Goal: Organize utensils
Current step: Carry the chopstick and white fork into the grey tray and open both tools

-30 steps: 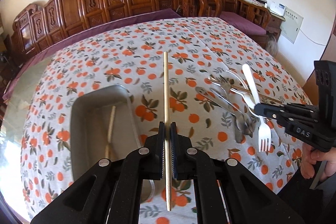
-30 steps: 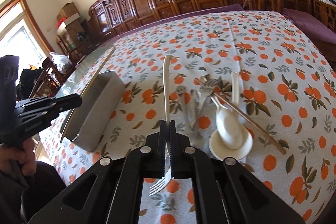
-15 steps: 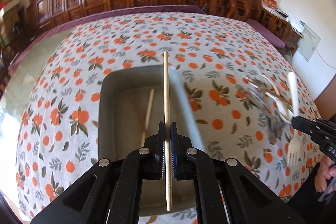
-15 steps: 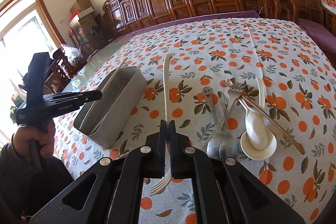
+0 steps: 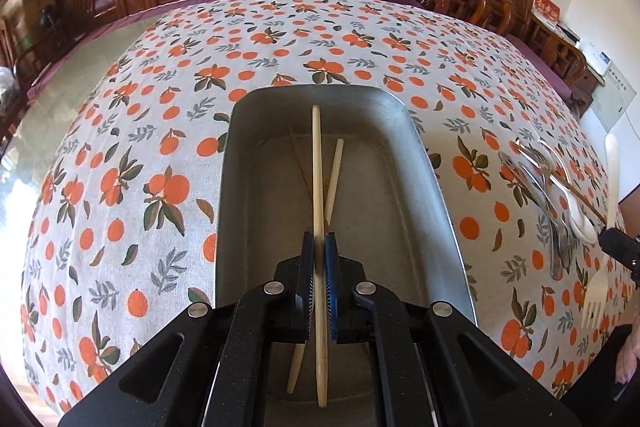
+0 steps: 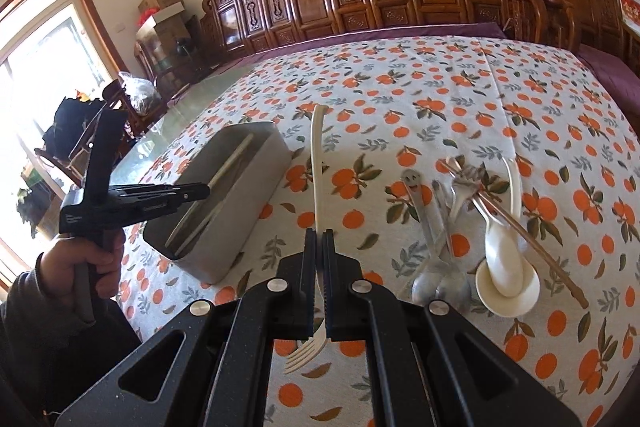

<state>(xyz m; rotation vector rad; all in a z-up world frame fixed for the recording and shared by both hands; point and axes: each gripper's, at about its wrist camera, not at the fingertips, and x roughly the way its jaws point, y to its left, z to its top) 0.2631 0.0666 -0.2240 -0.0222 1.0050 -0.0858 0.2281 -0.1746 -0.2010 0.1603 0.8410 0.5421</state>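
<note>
The bamboo chopstick (image 5: 319, 187) is clamped between the closed jaws of the left gripper (image 5: 319, 259). It hangs lengthwise above the open metal tray (image 5: 432, 179), aligned with the tray's long axis. One loose chopstick (image 5: 334, 179) already lies on the tray floor, crossing under the held one at a slight angle.

Step in hand, by judgement: depositing the second chopstick into the tray. The next move calls for lowering the left gripper until the chopstick is near the tray floor, keeping it parallel to the tray walls, then releasing it. Both ends must clear the short walls before release.

The right gripper (image 6: 319, 255) is closed on a cream plastic fork (image 6: 317, 179), tines pointing back toward the camera. It waits above the patterned worktop (image 6: 440, 87), beside the tray and well apart from it. The fork is the likely next deposit.

Count of items:
- Chopsticks: two pale ones at the tray, one held and one loose, plus one darker chopstick (image 6: 532, 239) in the pile.
- Tray: one.
- Cream fork: one, held.
- White ceramic spoons (image 6: 506, 251): two, stacked.
- Metal utensils (image 6: 436, 227): several, overlapping; at least one fork and two spoons; exact number cannot be told.
</note>
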